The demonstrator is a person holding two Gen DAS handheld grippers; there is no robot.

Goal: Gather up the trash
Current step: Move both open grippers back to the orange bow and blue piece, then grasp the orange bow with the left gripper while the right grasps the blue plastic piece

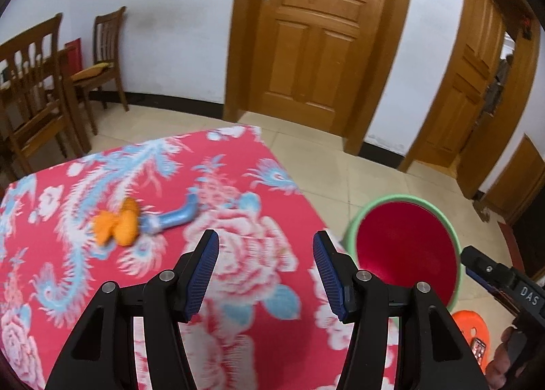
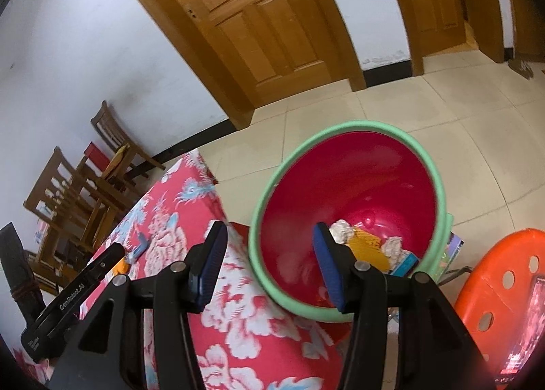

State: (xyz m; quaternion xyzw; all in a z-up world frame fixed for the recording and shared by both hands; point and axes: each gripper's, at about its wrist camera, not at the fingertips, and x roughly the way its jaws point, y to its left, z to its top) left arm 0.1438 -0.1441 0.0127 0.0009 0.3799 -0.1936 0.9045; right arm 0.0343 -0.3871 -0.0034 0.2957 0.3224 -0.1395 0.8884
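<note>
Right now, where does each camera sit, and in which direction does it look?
Left wrist: sits on the open left gripper, over the table, facing the orange wrapper and blue wrapper; the right gripper shows at the edge.
Right wrist: sits on the open right gripper, looking down into the bin beside the table; the left gripper shows.
Both share table, bin, stool and door.
</note>
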